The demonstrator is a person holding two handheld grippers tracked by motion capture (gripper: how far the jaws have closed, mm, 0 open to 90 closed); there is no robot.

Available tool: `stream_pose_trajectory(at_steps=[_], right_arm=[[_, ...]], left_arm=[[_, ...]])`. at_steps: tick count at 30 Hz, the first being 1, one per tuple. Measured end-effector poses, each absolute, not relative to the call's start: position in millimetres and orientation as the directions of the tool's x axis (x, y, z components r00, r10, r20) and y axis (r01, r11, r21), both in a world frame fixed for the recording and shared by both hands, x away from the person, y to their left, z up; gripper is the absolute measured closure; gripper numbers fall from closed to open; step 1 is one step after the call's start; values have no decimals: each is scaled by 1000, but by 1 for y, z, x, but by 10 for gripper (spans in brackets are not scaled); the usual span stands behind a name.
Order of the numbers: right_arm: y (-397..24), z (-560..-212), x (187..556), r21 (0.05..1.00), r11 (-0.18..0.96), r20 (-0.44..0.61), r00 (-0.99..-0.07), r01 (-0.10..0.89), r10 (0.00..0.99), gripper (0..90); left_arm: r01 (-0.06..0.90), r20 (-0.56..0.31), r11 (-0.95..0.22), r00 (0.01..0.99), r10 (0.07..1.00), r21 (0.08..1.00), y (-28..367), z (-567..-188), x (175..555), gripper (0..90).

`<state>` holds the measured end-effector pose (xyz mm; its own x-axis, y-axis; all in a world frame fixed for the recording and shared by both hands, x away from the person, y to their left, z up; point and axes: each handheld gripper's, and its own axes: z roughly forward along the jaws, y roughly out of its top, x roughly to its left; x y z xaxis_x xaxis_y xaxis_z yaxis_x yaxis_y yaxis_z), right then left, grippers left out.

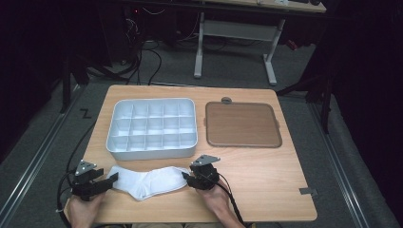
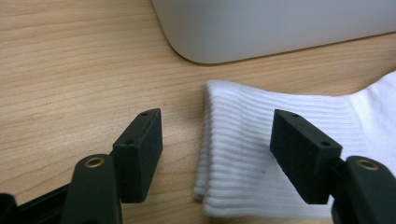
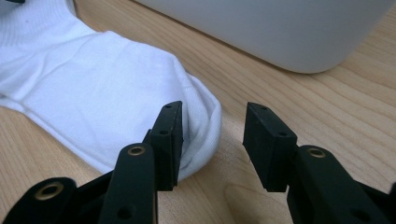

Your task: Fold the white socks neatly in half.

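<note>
A white sock (image 1: 147,182) lies flat on the counter (image 1: 266,185) near its front edge, at about 6 o'clock from the white divided tray (image 1: 152,127), with a gripper at each end. The left gripper (image 1: 105,182) has its jaws wide open astride the ribbed cuff (image 2: 261,154), which lies between them ungripped; the right gripper (image 1: 186,179) has its jaws partly open at the toe (image 3: 196,126), one jaw resting against the fabric and the other over bare wood, holding nothing. The step looks like taking both ends, so each gripper should probably slide further over its end until all layers sit between the jaws, then close squarely. At the toe a shallow bite could catch just the top fold. The tray's front wall stands just beyond the sock at 12 o'clock and limits forward room; the brown lid (image 1: 242,124), at 3 o'clock from the tray, is well apart and no hindrance.
</note>
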<state>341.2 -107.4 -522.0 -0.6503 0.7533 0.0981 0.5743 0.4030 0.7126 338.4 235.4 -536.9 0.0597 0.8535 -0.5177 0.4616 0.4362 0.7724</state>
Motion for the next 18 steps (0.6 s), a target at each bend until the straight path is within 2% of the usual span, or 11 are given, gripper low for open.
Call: stream_pose_trajectory(at_steps=[8, 18], right_arm=[[-104, -526, 341, 703, 420, 84, -653, 575, 753, 598], [-103, -529, 338, 707, 448, 61, -679, 547, 732, 753]], left_arm=[[456, -507, 422, 75, 859, 783, 234, -540, 337, 431], [468, -505, 411, 91, 858, 782, 229, -539, 335, 594]])
